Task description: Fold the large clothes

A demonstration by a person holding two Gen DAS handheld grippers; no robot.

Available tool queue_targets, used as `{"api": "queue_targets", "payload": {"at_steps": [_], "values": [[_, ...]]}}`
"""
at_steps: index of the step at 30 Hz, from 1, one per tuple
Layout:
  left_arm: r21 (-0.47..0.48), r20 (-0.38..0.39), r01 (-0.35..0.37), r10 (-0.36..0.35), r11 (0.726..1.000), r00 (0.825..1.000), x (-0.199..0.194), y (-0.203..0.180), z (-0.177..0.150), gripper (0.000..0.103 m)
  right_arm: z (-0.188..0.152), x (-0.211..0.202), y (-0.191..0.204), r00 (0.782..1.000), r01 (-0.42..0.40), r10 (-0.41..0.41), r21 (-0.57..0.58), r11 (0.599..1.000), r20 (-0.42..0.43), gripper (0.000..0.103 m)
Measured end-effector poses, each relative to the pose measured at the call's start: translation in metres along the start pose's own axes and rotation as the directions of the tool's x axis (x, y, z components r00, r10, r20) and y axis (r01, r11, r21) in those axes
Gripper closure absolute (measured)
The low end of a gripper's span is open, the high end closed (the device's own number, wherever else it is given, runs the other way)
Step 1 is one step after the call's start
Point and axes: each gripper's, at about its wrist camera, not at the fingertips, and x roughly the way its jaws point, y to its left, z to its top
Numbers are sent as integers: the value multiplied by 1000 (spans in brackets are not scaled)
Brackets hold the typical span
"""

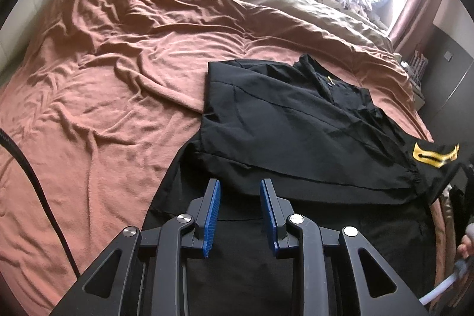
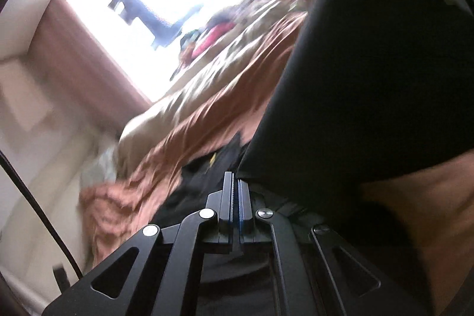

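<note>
The left gripper (image 1: 240, 191) hovers just over the near part of the black jacket (image 1: 296, 120), its blue pads (image 1: 211, 215) spread apart and holding nothing, probably waiting to pin or take a fold. The right gripper (image 2: 236, 182) is clenched on an edge of the same black jacket (image 2: 370, 64), lifting a panel so that it can swing over. The garment lies on the rust-coloured bedspread (image 1: 103, 79), long axis running away from the left camera, collar and yellow zipper pull (image 1: 329, 80) at the far end.
</note>
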Motion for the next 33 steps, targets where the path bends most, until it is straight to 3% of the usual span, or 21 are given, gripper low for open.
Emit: {"api": "queue_targets", "payload": {"at_steps": [4,6,9,12,14,16,18,20,22,24,28,33], "values": [[-2,2,10,-10,1000,1000,-2,0,1,73,-34,45,41,984,-22,0,-125,992,-177,103],[-8,5,11,-11,1000,1000,-3,2,1,73,-56,69,60,962,-28,-27,-194,981,-273,103],[-16,7,15,-15,1000,1000,-5,5,1,73,-87,94,82,921,20,-130,-290,957,-368,103],[-20,12,17,-17,1000,1000,-6,7,2,73,-102,106,88,886,25,-162,-304,952,-435,103],[-23,14,18,-17,1000,1000,-7,8,3,73,-82,120,80,877,13,-154,-297,955,-456,103],[-32,15,21,-21,999,1000,-8,9,3,73,-63,126,72,885,5,-128,-267,964,-447,102],[-36,16,27,-27,999,1000,-9,9,2,73,-46,109,51,910,-6,-81,-208,978,-407,88],[-33,17,29,-28,999,999,-11,9,2,73,-35,86,34,934,8,-57,-138,990,-354,31],[-32,17,31,-31,999,999,-11,9,2,73,-27,58,9,966,41,-56,-63,997,-253,28],[-30,14,32,-32,999,999,-11,9,1,73,-22,36,-19,978,73,-68,19,997,-199,28],[-29,14,30,-30,999,999,-10,8,1,73,-22,4,-76,984,156,-132,223,962,-119,28],[-32,17,22,-22,999,1000,-9,8,1,73,-31,-25,-132,983,181,-174,423,888,-56,28]]}}
